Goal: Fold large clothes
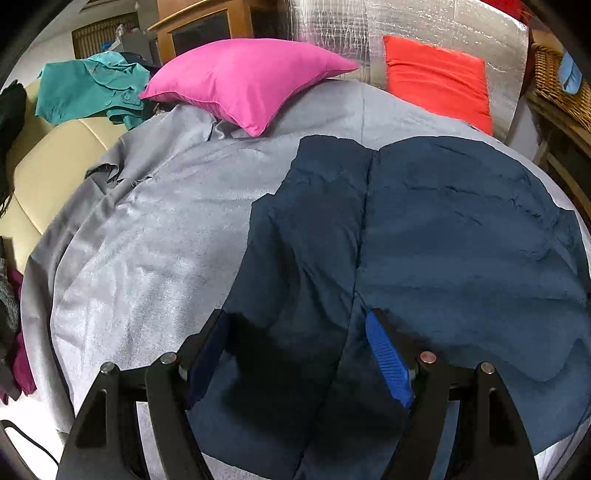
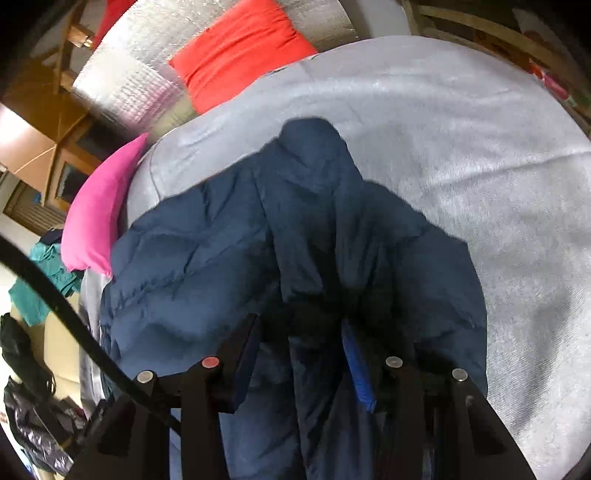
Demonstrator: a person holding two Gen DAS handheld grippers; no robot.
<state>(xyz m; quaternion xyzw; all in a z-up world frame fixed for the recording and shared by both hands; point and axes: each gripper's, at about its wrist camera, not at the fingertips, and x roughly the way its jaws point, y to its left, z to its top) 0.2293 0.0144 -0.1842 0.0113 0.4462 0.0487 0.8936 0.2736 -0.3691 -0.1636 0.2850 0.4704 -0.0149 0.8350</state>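
I am working over a bed covered with a grey sheet (image 1: 155, 236), and the navy padded jacket (image 1: 443, 229) is lying spread across it, its quilted panels flattened out with a seam running down the middle. My left hand-held gripper (image 1: 295, 332) is hovering just above the near part of the jacket with its jaws standing wide apart, the dark fabric lying under the gap and neither blue pad pressing on it as far as I can see. My right hand-held gripper (image 2: 301, 336) is standing at a narrower gap over a raised ridge of the jacket (image 2: 303, 229); the fabric is bunching up between the fingers, but that spot is dark and I cannot tell whether the pads are really gripping it. At the head of the bed a pink pillow (image 1: 243, 81) is resting on the sheet, with a red pillow (image 1: 439, 81) propped beside it against a silver foil panel (image 1: 369, 33). A teal garment (image 1: 88, 92) is lying crumpled on a cream seat (image 1: 55, 155) beside the bed.
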